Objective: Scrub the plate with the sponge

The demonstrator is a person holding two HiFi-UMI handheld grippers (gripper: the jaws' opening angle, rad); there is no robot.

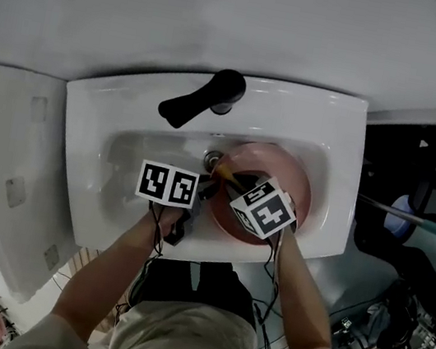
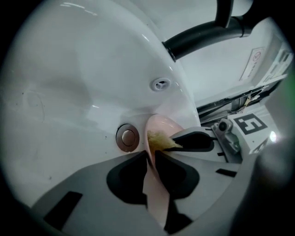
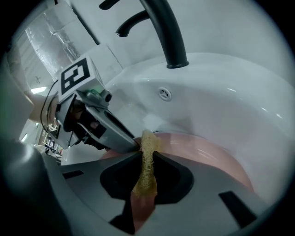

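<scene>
While the pink plate point(image 1: 284, 177) sits in the right half of the white sink point(image 1: 313, 111), both tools meet at its left edge, close to the drain point(image 1: 212, 158). The left tool point(image 1: 205, 188) is clamped on the plate's rim: in the left gripper view the thin pink edge point(image 2: 156, 198) runs straight between the two jaws of that tool point(image 2: 151, 154), which press on it from either side.

The right tool point(image 1: 230, 178) is clamped on the yellow sponge point(image 3: 147, 170); in the right gripper view the sponge stands squeezed thin between the jaws of that tool point(image 3: 146, 154), and its free end sticks out past the tips. That end touches the plate's inner face point(image 3: 207, 152) just beside the left tool's jaws. Seen from the left gripper view, the sponge point(image 2: 159, 140) lies against the plate's inner side, just right of the metal drain point(image 2: 127, 137).

A black faucet point(image 1: 202, 100) stands at the back of the sink, its spout reaching out over the basin's left part. A small overflow hole point(image 3: 164, 93) shows in the basin wall below the faucet.
</scene>
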